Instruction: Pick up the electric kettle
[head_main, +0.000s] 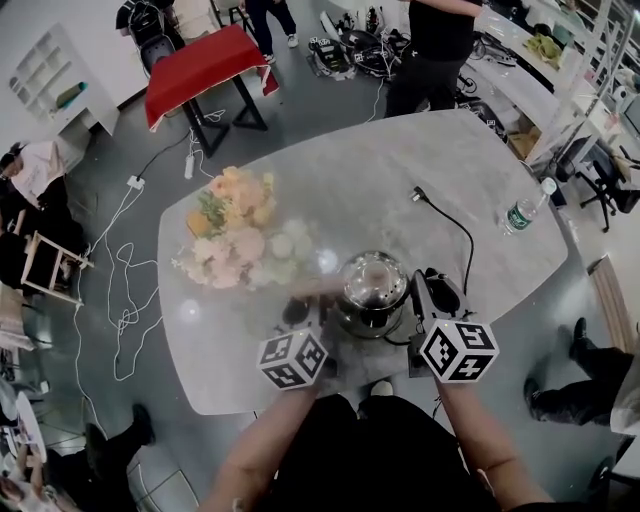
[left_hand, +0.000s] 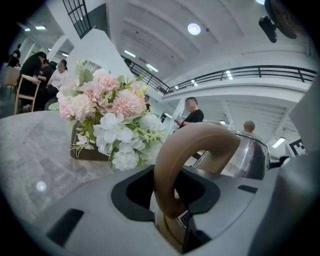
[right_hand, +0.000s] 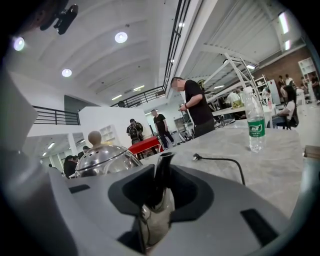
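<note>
A shiny steel electric kettle (head_main: 372, 285) with a domed lid stands near the front edge of the marble table (head_main: 340, 180). My left gripper (head_main: 312, 318) is at its left side. In the left gripper view this gripper (left_hand: 175, 220) is shut on the kettle's curved brown handle (left_hand: 192, 145), with the steel body (left_hand: 252, 155) behind. My right gripper (head_main: 425, 295) is at the kettle's right side. In the right gripper view it (right_hand: 152, 215) is shut on the dark spout (right_hand: 162, 175); the lid and its knob (right_hand: 102, 157) rise to the left.
A bouquet of pink and white flowers (head_main: 235, 230) (left_hand: 107, 125) stands left of the kettle. A black power cord (head_main: 445, 215) (right_hand: 220, 161) lies behind it on the right, with a water bottle (head_main: 525, 208) (right_hand: 255, 122) near the right edge. People stand beyond the table.
</note>
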